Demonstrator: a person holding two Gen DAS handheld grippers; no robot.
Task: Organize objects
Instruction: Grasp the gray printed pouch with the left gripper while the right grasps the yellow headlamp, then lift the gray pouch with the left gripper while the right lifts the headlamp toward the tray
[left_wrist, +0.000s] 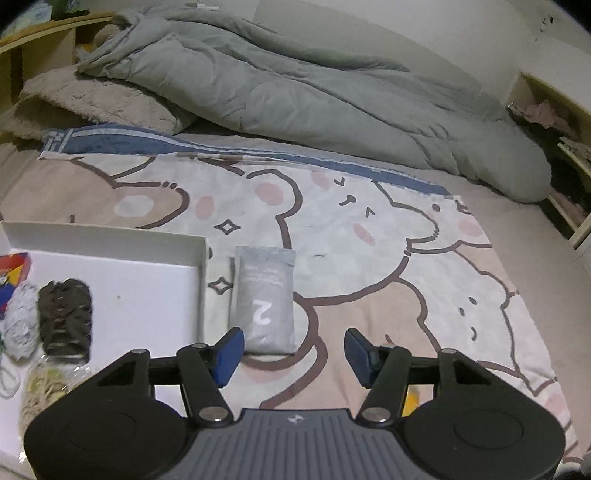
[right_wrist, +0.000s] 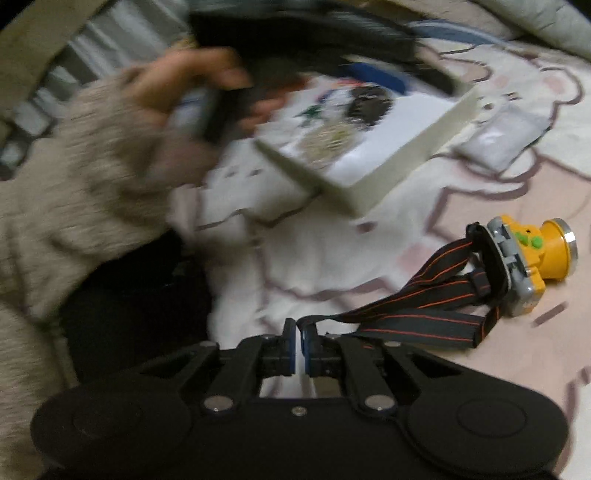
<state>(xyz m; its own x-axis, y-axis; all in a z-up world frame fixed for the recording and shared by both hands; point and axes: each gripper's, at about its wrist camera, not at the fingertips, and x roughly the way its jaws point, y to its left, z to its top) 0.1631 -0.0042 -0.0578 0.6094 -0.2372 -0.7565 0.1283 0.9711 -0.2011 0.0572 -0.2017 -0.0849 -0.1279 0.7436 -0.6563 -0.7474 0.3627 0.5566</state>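
Pinching the headlamp strap (right_wrist: 413, 317), the right gripper (right_wrist: 299, 338); left gripper (left_wrist: 294, 349) half-open, empty.

Left gripper (left_wrist: 294, 352) jaws apart; right gripper (right_wrist: 299, 341) jaws seemingly clamped.

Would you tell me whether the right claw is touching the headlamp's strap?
Touching: the right wrist view shows the right claw shut, pinching the end of the headlamp's strap.

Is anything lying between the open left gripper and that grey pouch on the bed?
Nothing visible. The left gripper hangs open just short of the grey pouch, with only bare bedsheet between them. The white box sits off to the side.
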